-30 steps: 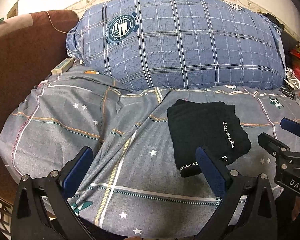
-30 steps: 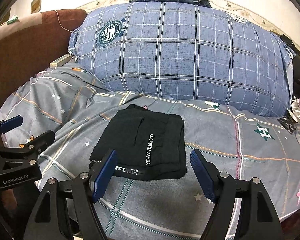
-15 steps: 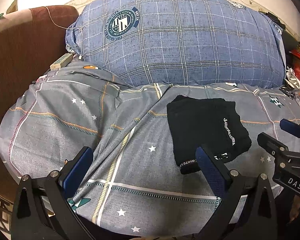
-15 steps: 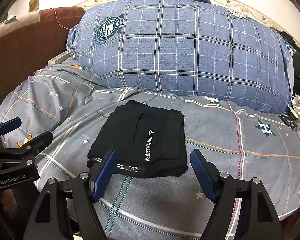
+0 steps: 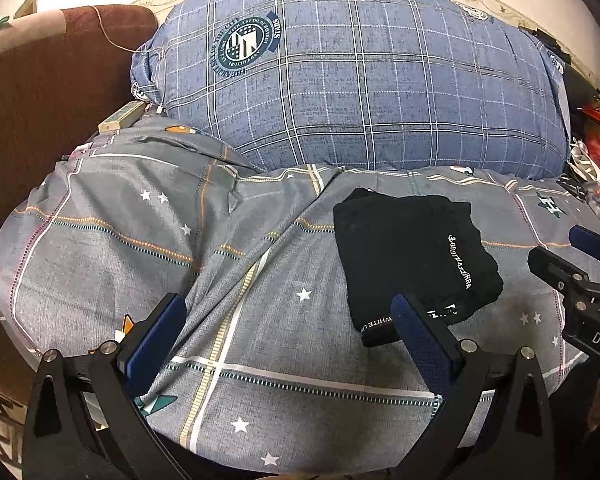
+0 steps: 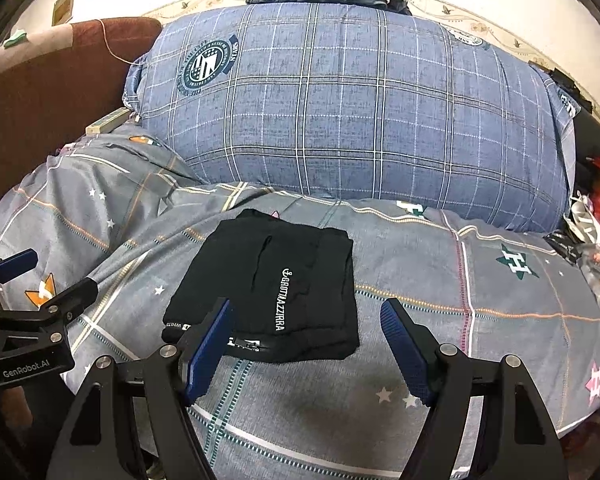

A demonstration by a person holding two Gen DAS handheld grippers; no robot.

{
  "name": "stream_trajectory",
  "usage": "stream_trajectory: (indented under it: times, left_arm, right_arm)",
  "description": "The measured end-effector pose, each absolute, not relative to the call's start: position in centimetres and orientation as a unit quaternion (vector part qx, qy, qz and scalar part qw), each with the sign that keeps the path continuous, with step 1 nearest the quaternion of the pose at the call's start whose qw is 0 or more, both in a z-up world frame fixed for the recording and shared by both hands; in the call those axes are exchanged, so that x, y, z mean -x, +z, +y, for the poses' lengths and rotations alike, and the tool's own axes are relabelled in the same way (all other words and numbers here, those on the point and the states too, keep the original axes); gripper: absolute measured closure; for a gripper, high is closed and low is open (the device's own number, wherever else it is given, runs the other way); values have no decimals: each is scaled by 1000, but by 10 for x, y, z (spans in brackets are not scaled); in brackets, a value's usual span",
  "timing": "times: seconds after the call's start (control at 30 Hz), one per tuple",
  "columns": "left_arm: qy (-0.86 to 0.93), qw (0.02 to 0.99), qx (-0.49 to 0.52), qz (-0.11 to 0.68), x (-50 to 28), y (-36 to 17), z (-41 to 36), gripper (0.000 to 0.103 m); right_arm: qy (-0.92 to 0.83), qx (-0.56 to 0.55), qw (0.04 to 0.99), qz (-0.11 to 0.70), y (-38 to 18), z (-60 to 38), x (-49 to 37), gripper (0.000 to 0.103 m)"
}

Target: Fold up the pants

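Even, moderately bright indoor light; soft shadows; strong fisheye bending and dark vignetting are seen at edges.

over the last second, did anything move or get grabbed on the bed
Nothing was grabbed or let go. The folded black pants lie on the grey bedspread as before. Both views shift a little, the pants sitting slightly lower in frame, so the hand-held grippers seem to have drifted slightly. The left gripper and right gripper stay open and empty, and the blue plaid pillow behind is unchanged.
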State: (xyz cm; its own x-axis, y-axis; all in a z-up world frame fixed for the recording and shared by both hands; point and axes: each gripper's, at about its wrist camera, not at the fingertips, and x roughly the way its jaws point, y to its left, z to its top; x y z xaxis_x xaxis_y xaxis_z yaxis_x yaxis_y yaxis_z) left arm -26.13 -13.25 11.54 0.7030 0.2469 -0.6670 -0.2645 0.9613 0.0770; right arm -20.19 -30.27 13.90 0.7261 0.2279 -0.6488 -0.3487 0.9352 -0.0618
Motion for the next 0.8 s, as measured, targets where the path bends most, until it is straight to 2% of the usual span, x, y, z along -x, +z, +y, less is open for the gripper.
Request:
stream_trajectory:
  times: [0.8]
  left_arm:
    - [131,926,9,355,262,120,-139,0]
  right_arm:
    - [159,91,927,328,142,-299,204,26]
